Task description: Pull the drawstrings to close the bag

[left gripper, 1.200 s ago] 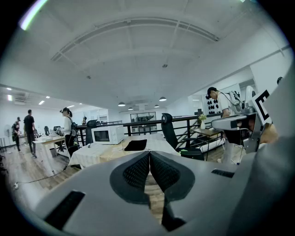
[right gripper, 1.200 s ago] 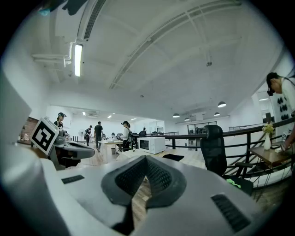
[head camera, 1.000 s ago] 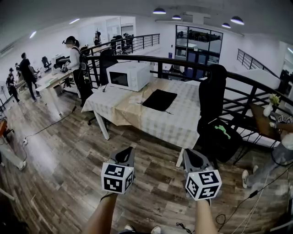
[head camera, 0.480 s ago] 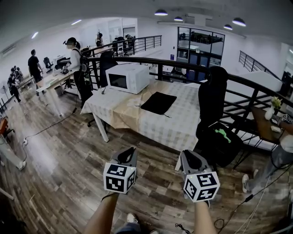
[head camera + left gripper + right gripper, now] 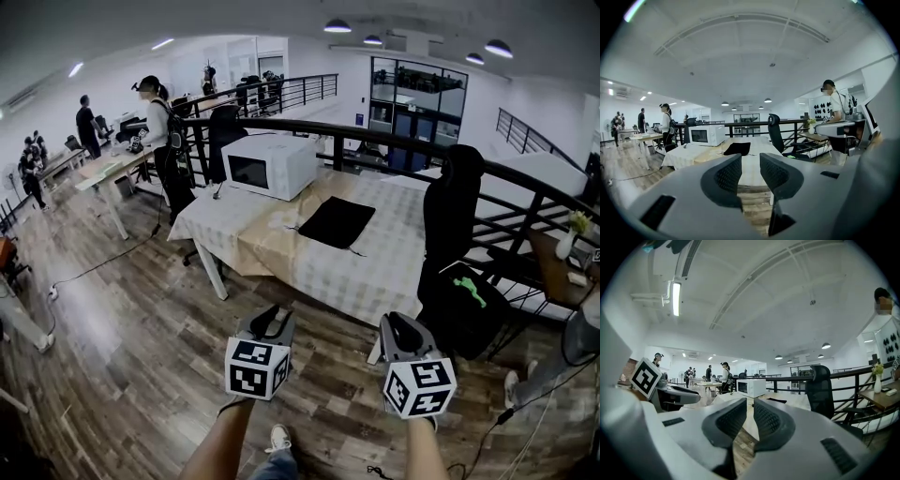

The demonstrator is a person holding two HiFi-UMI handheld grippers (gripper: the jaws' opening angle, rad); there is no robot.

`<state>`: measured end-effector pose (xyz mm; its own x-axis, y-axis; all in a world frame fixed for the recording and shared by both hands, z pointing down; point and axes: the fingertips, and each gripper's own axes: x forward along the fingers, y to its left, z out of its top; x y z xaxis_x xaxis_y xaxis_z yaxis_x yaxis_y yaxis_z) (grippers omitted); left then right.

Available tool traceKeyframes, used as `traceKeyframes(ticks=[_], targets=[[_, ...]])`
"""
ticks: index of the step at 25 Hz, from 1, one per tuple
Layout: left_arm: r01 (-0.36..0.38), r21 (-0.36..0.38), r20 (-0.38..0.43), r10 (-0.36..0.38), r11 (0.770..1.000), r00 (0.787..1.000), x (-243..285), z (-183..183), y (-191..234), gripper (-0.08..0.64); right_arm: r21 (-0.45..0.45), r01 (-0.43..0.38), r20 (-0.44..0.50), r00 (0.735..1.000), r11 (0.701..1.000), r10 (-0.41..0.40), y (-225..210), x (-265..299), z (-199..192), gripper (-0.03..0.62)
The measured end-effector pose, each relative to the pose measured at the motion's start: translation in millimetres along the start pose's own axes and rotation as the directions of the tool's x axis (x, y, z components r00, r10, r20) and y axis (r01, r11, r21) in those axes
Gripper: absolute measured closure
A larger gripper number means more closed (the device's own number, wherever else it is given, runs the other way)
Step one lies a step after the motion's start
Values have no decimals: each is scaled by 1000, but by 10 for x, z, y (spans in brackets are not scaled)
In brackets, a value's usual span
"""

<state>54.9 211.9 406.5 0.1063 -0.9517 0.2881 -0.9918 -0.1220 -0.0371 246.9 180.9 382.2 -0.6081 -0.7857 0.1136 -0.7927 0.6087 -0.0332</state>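
**Bag point(image 5: 336, 221) flat on the bench, out of reach of both grippers**

Lies dark and flat on the checked cloth of the bench point(image 5: 375, 274), just beside the microwave point(image 5: 272, 164), probably spread that way so the cords can be found and pulled sideways. Trails what looks like a thin cord point(image 5: 353, 250) off its near corner; too small to tell which edge is the mouth.

Stands well apart from the left gripper point(image 5: 269, 322) and the right gripper point(image 5: 397, 328), both held low and forward over the wooden floor point(image 5: 141, 328), pointed toward the bench, apparently for the walk up to it.

Shows the left jaws opening with nothing between them, likely a readying for the first cord. Shows the right jaws pressed together on nothing.

Leaves the pull itself not yet begun: first calls for closing in on the bench, then one cord per gripper.
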Motion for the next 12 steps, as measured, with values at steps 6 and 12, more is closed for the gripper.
traceKeyframes(ticks=[6, 12], targets=[[10, -8, -15, -10, 1000, 1000, 455, 64, 500, 409, 14, 19, -17, 1000, 1000, -19, -4, 656, 19, 516], [27, -23, 3, -27, 999, 1000, 887, 282, 1076, 370, 9, 32, -23, 999, 999, -31, 69, 1318, 148, 494]])
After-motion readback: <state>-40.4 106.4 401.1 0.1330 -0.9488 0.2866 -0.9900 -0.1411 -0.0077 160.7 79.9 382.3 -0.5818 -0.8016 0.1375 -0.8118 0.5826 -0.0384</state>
